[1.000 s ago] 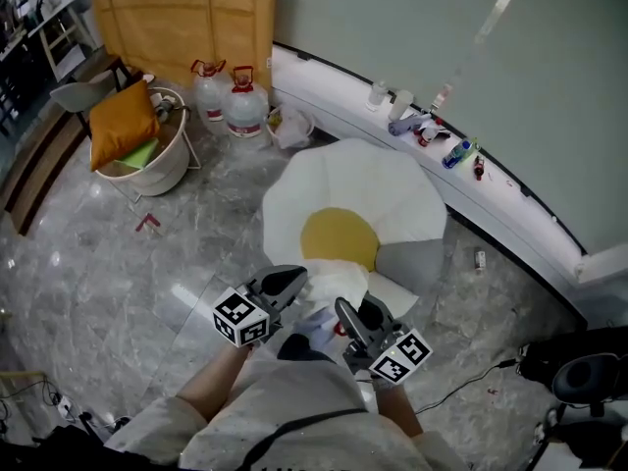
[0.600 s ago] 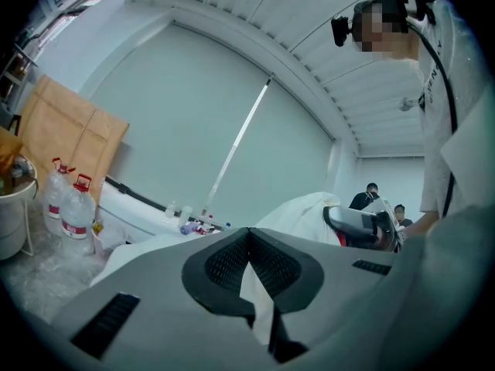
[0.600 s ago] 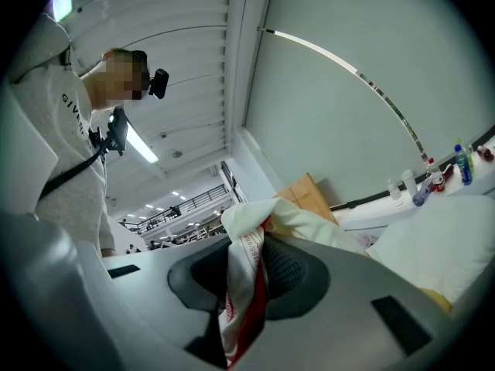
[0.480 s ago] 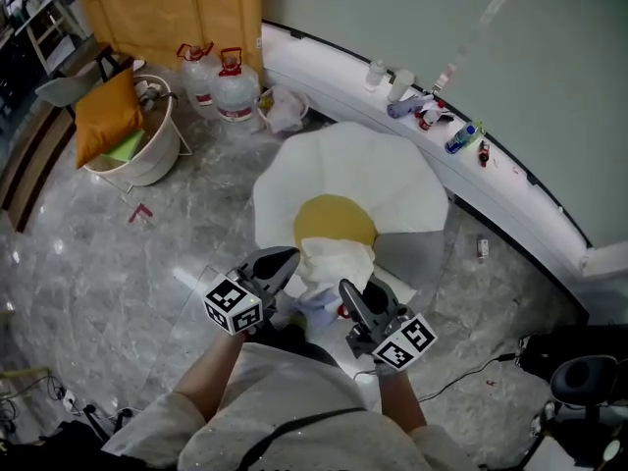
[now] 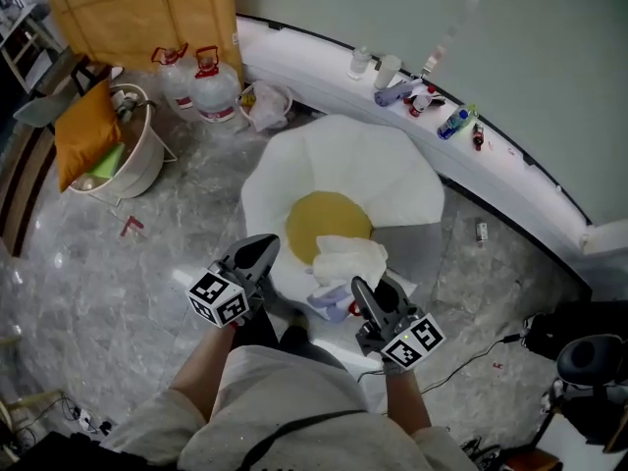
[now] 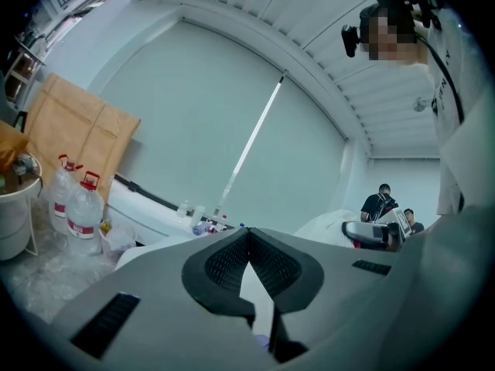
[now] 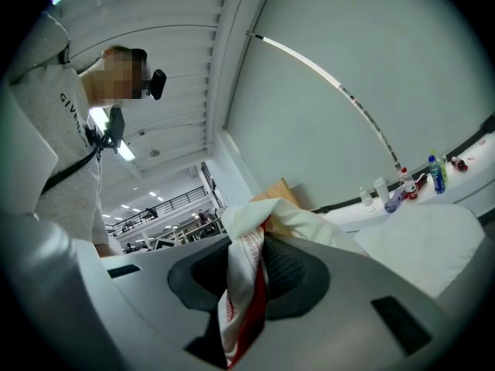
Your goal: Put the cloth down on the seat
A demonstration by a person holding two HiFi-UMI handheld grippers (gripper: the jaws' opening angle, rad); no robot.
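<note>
The seat (image 5: pixel 378 165) is a round white cushion with a yellow centre, lying on the marble floor. A crumpled white cloth (image 5: pixel 351 258) with red print hangs over the seat's near edge, just in front of the yellow patch. My right gripper (image 5: pixel 359 288) is shut on it; in the right gripper view the cloth (image 7: pixel 243 300) is pinched between the pads and spills over the top of the right gripper (image 7: pixel 251 246). My left gripper (image 5: pixel 265 245) is to the cloth's left, apart from it. The left gripper view shows the left gripper (image 6: pixel 247 235) with its tips touching and nothing between them.
Two water jugs (image 5: pixel 216 82) and a plastic bag (image 5: pixel 263 104) stand behind the seat. A white basket chair with an orange cushion (image 5: pixel 83 130) is at the far left. Bottles (image 5: pixel 422 91) line the curved white ledge. Black equipment (image 5: pixel 589 361) and a cable (image 5: pixel 471 359) lie to the right.
Both grippers have moved forward towards the seat. The cloth in the right gripper went from close to my body to over the seat's near edge.
</note>
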